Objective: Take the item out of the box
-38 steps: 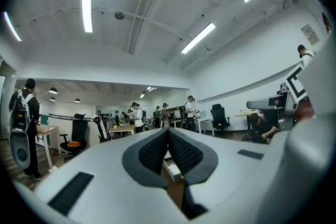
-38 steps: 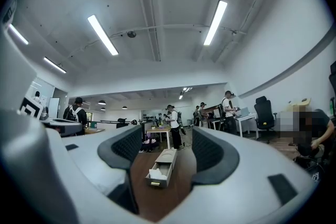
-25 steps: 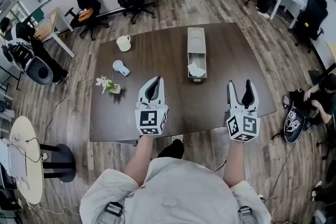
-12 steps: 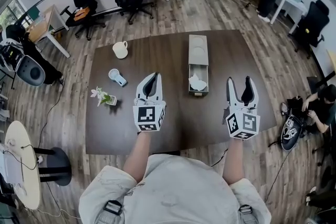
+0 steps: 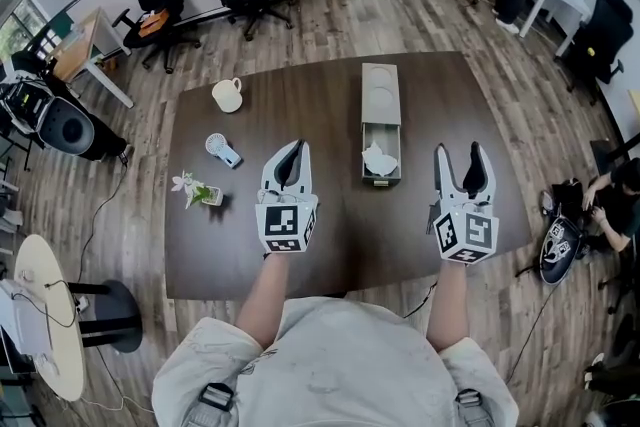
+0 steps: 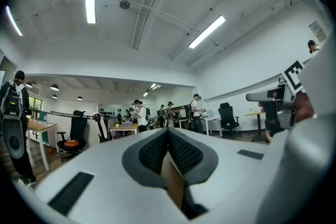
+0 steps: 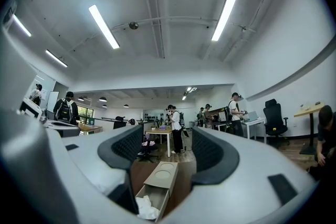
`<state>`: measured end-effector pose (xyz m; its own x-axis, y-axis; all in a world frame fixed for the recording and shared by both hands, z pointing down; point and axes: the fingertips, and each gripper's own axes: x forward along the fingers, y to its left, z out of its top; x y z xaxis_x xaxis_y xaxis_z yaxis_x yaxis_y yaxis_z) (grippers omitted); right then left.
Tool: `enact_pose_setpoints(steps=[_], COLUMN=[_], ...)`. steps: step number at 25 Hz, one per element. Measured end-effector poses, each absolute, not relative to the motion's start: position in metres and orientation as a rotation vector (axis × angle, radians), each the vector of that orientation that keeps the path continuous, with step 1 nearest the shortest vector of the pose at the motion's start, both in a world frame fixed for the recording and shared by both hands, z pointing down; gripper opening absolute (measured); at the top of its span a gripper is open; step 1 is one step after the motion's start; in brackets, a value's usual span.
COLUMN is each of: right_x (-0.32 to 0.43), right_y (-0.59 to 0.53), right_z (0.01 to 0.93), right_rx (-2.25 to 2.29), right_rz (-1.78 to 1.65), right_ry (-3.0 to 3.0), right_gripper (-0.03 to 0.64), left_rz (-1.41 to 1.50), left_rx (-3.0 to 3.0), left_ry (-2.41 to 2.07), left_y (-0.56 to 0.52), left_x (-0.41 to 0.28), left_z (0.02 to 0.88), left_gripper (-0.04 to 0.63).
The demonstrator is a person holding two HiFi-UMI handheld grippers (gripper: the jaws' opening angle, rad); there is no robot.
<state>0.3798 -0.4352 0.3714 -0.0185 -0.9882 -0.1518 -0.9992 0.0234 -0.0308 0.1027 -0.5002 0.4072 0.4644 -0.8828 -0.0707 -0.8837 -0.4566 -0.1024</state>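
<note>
Now, table (image 5: 300, 100): a dark brown top is filling the middle of the head view, with a wooden floor and office chairs showing around it.
Box (image 5: 380, 95): a long, narrow grey box is lying on the right half of the table, running from far to near; its far part is covered, and its near end is standing open like a drawer. In the right gripper view, the box (image 7: 161, 176) is showing low between the two jaws, well apart from them.
Item (image 5: 378, 160): a crumpled white thing is lying inside the open near end of the box; the right gripper view is showing it (image 7: 147, 210) at the bottom edge, untouched.
Left gripper (image 5: 292, 147): it is hovering left of the box, near the table's near edge. Its own view (image 6: 168, 136) is showing the pads pressed together with nothing between them.
Right gripper (image 5: 461, 155): it is hovering right of the box, its jaws spread wide (image 7: 167, 139) and gripping nothing.
Mug (image 5: 228, 95): a white one is standing at the far left of the table.
Fan (image 5: 222, 149): a small pale blue one is lying nearer, left of the left gripper.
Flower (image 5: 198, 187): a small sprig is sitting near the table's left edge.
Person (image 5: 320, 370): the person is standing at the near edge, both forearms reaching forward.
</note>
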Motion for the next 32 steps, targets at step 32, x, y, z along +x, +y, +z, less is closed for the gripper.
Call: enact_pose_setpoints(steps=[32], right_x=[0.323], right_y=[-0.553], right_z=[0.512], right_rx=[-2.095], right_rz=[-0.22], right_ry=[2.641], right_gripper=[0.252], left_rz=[-0.28], left_rx=[-2.767], left_ry=[1.606], left_y=[-0.54], left_x=[0.087], left_z=[0.542], left_gripper=[0.002])
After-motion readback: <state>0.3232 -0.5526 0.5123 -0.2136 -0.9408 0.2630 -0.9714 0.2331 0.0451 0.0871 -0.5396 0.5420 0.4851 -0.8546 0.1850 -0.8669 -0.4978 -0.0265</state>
